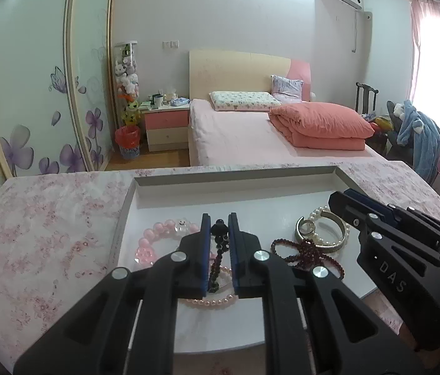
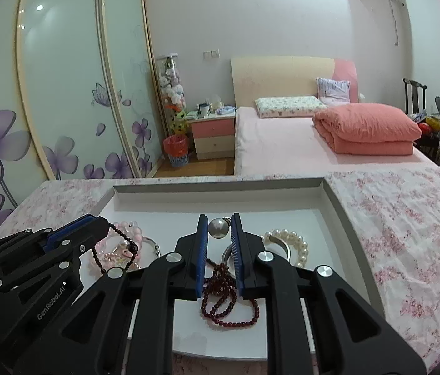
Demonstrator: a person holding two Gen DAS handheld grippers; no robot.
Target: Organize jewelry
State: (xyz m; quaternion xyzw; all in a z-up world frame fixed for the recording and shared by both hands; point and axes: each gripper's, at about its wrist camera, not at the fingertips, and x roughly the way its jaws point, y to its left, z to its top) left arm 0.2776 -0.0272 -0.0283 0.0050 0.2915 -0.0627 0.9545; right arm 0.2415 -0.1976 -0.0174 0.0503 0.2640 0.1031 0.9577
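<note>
A white tray (image 1: 235,178) with a grey rim lies on the flowered cloth and holds several pieces of jewelry. My left gripper (image 1: 219,220) is shut on a strand of black beads (image 1: 218,250), which hangs over a pink pearl bracelet (image 1: 217,302). A pink bead bracelet (image 1: 157,234) lies to its left, with a dark red bead strand (image 1: 301,251) and a pearl-and-gold bangle (image 1: 323,229) to its right. My right gripper (image 2: 219,218) is shut on a large pearl (image 2: 219,228) above the red strand (image 2: 229,300). A white pearl bracelet (image 2: 296,245) lies beside it. The left gripper (image 2: 102,228) shows at the left.
The tray (image 2: 220,187) sits on a table with a pink flowered cloth (image 2: 407,218). Behind it stand a bed (image 1: 235,131) with a folded pink quilt, a nightstand (image 1: 167,125) and a red bin (image 1: 127,142). Wardrobe doors (image 1: 32,93) line the left side.
</note>
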